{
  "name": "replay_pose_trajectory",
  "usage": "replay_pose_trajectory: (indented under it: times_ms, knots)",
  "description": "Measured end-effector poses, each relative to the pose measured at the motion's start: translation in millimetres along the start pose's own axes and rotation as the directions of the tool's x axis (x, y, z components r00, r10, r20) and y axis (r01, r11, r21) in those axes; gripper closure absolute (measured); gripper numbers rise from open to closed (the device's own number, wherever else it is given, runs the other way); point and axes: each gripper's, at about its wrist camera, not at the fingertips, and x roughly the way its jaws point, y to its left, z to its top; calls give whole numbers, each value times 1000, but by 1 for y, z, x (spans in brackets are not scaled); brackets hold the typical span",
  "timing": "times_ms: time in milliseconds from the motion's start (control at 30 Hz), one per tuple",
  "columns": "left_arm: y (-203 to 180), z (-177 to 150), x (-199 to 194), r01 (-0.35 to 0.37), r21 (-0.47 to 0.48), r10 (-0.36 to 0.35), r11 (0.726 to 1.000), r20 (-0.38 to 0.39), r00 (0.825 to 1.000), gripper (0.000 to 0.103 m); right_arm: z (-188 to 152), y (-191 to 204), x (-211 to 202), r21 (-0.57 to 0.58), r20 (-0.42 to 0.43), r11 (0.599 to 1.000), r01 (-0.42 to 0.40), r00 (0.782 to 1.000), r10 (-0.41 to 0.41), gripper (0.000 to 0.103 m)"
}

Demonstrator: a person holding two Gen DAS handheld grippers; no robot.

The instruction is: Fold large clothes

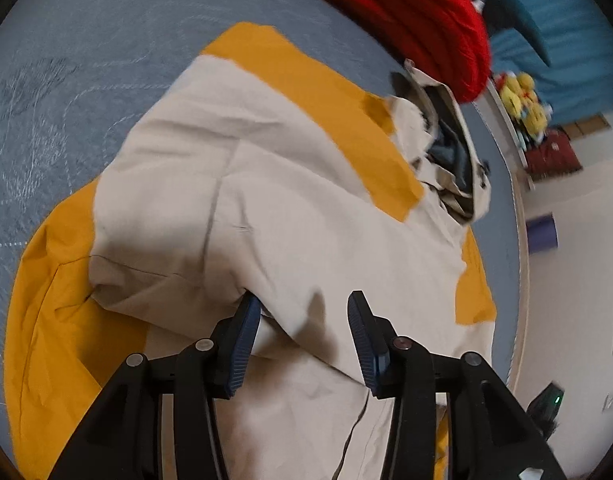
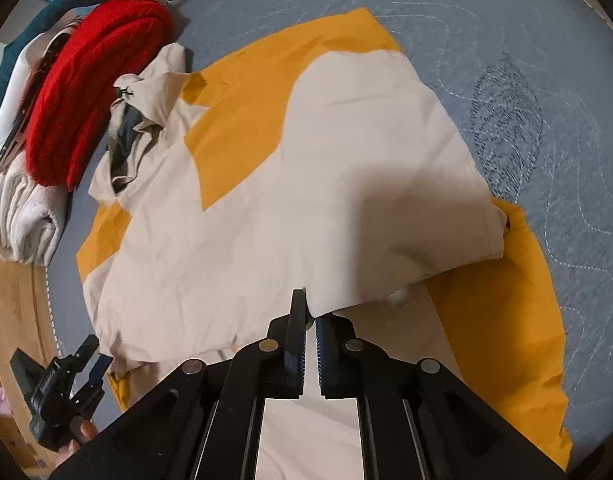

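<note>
A beige-and-mustard jacket (image 2: 266, 208) lies partly folded on a blue-grey quilted bed (image 2: 546, 80), its hood beside a red knit (image 2: 90, 92); the right gripper (image 2: 311, 312), fingers clenched on a beige edge, could drag the fold askew if pulled unevenly, while the left gripper (image 1: 306, 312) hovers over the jacket, fingers spread and gripping nothing

Evenly lit, no glare. Soft dark shadow across the jacket (image 2: 290, 184) (broad, blurry-edged). Slightly motion-blurred, strongly bowed toward black corners.
</note>
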Motion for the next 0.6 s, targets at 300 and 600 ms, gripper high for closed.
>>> replay_pose_trajectory:
  times_ms: [300, 600]
  knots:
    - [34, 7, 7, -31, -122, 29, 992, -20, 999, 78, -16, 2, -15, 25, 75, 997, 68, 995, -70, 90]
    - [47, 15, 4, -43, -171, 46, 984, 17, 999, 90, -26, 43, -49, -133, 266, 991, 19, 964, 17, 87]
